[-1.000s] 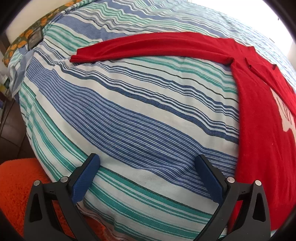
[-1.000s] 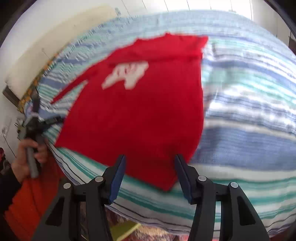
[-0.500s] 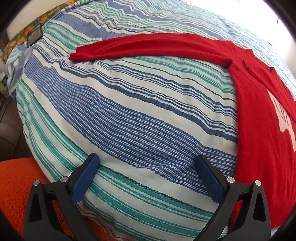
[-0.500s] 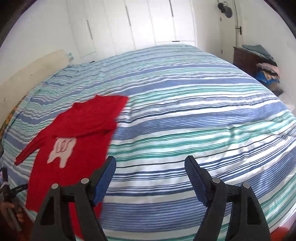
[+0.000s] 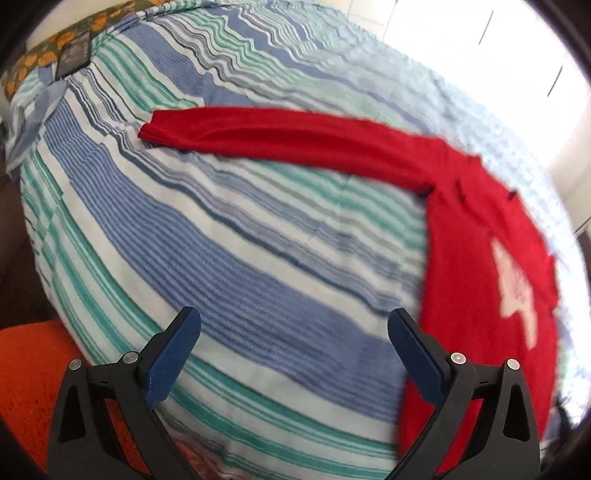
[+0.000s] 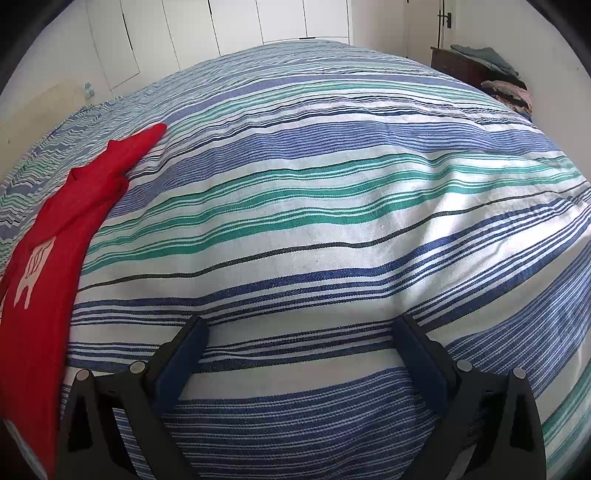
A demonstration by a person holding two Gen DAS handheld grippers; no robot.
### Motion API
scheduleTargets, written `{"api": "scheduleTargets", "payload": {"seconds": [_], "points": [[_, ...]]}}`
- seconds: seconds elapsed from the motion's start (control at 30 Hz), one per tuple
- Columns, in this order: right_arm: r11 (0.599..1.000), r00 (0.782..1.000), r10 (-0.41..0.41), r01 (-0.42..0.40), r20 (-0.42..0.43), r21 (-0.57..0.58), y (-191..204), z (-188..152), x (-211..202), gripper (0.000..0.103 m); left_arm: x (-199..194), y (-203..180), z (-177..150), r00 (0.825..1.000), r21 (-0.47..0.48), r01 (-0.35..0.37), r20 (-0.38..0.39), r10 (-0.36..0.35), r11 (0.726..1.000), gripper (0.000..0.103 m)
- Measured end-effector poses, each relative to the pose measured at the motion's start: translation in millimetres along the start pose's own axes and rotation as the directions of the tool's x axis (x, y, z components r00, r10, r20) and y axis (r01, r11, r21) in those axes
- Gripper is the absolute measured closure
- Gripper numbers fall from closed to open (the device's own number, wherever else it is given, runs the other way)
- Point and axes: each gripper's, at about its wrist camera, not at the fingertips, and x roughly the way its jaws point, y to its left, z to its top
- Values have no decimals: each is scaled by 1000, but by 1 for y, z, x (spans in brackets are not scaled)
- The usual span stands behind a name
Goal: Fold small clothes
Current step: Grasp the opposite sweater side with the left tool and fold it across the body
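Nearest in both views: the claws. Left gripper [image 5: 293, 326], black frame w/ blue pads, fingers spread wide apart, nothing between them; it hangs over the near edge of the bed w/ the blue, teal and white striped cover [image 5: 258, 266]. Right gripper [image 6: 301, 334], same build, also spread wide & holding nothing, over bare striped cover close to the near edge.

Below the left gripper, off the bed's near-left corner, an orange fuzzy surface [image 5: 29, 365]; can't tell if rug or seat.

The task's thing: a small red long-sleeved knit top w/ a pale pink emblem on the chest [image 5: 480, 280]. It lies flat on the cover, hem toward the near edge, neck toward the far side. In the left view the body sits just beside the left gripper's right-hand finger; one sleeve [image 5: 280, 138] stretches straight out toward the bed's left edge. In the right view the top is at the far left of frame, well apart from the right gripper, its other sleeve [image 6: 135, 146] pointing toward the far side.

Farther: a green-and-orange patterned cloth [image 5: 48, 61] at the far-left corner; white wardrobe doors [image 6: 258, 18] beyond the far edge; a dark wooden dresser w/ a heap of clothes [image 6: 480, 62] at the far right.

Folding looks not yet begun. Risks, as I judge:
- A pinch on soft knit could catch the striped cover too, so the cover lifts w/ the sleeve.
- A one-layer grab on the body = front drags off the back, crooked fold.
- Hem near the bed edge, so a pull toward the person could slide the top off.
- Left view is motion-blurred, so aim at the sleeve cuff may be off.
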Motion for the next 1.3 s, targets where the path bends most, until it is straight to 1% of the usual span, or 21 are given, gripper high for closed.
{"api": "scheduleTargets", "payload": {"seconds": [0.1, 0.17, 0.3, 0.4, 0.43, 0.47, 0.5, 0.53, 0.57, 0.63, 0.73, 0.8, 0.87, 0.97, 1.0, 1.03, 1.07, 1.13, 1.17, 1.23, 1.3], "points": [[1000, 1000, -3, 3, 2, -4, 1, -1, 0, 3, -1, 27, 42, 995, -128, 101, 37, -97, 987, 2], [1000, 1000, -5, 5, 2, -9, 5, -1, 2, 2, 17, 51, 71, 994, -206, 109, 22, -106, 972, 2], [1000, 1000, -15, 15, 2, -16, 10, 1, 6, 1, 68, 100, 108, 999, -307, -23, -48, 9, 951, 9], [1000, 1000, -17, 17, 4, -17, 11, 1, 6, 1, 86, 123, 123, 999, -391, -24, -31, 13, 920, 18], [1000, 1000, -17, 17, 5, -17, 12, 1, 7, 1, 84, 123, 129, 1000, -398, -29, -6, 29, 917, 29], [1000, 1000, -18, 18, 7, -18, 12, 1, 7, 1, 83, 122, 134, 999, -399, -36, 9, 43, 916, 60], [1000, 1000, -19, 19, 8, -18, 12, 1, 7, 1, 84, 121, 140, 999, -401, -36, 11, 45, 915, 86], [1000, 1000, -20, 20, 9, -19, 13, 1, 8, 1, 83, 118, 147, 999, -406, -25, 12, 33, 913, 100], [1000, 1000, -21, 21, 10, -20, 13, 1, 8, 1, 78, 114, 153, 999, -400, -27, 30, 43, 916, 101], [999, 1000, -23, 23, 10, -21, 14, 2, 10, 1, 56, 82, 173, 993, -327, -25, 102, 62, 945, 101], [999, 1000, -26, 27, 10, -23, 15, 2, 10, 1, 24, -1, 198, 980, -145, 36, 200, -6, 989, 101], [999, 1000, -26, 26, 9, -23, 15, 2, 11, 1, 3, -80, 204, 963, 34, 91, 250, -97, 995, 101], [999, 1000, -26, 26, 8, -24, 15, 3, 11, 1, -16, -163, 194, 941, 216, 146, 271, -203, 965, 101], [999, 1000, -23, 23, 7, -23, 15, 3, 10, 1, -24, -282, 144, 909, 473, 202, 235, -344, 858, 99], [1000, 1000, -22, 22, 6, -22, 15, 3, 10, 1, -17, -315, 122, 908, 541, 208, 201, -366, 815, 97], [1000, 1000, -22, 22, 6, -22, 15, 3, 10, 0, -1, -344, 99, 920, 597, 228, 128, -372, 769, 90], [1000, 1000, -22, 22, 6, -22, 15, 3, 11, 0, 21, -364, 76, 938, 627, 241, 44, -343, 741, 70], [1000, 1000, -22, 22, 5, -22, 15, 3, 11, 0, 65, -381, 25, 976, 645, 202, -74, -203, 737, 50], [1000, 1000, -21, 21, 4, -22, 15, 3, 10, 0, 75, -375, 6, 981, 647, 194, -107, -165, 737, 51], [1000, 1000, -19, 19, 3, -21, 14, 2, 11, 0, 78, -350, -29, 968, 635, 249, -187, -167, 731, 51], [1000, 1000, -17, 17, 3, -20, 14, 2, 11, 0, 67, -323, -41, 967, 625, 252, -202, -158, 739, 51]]}}
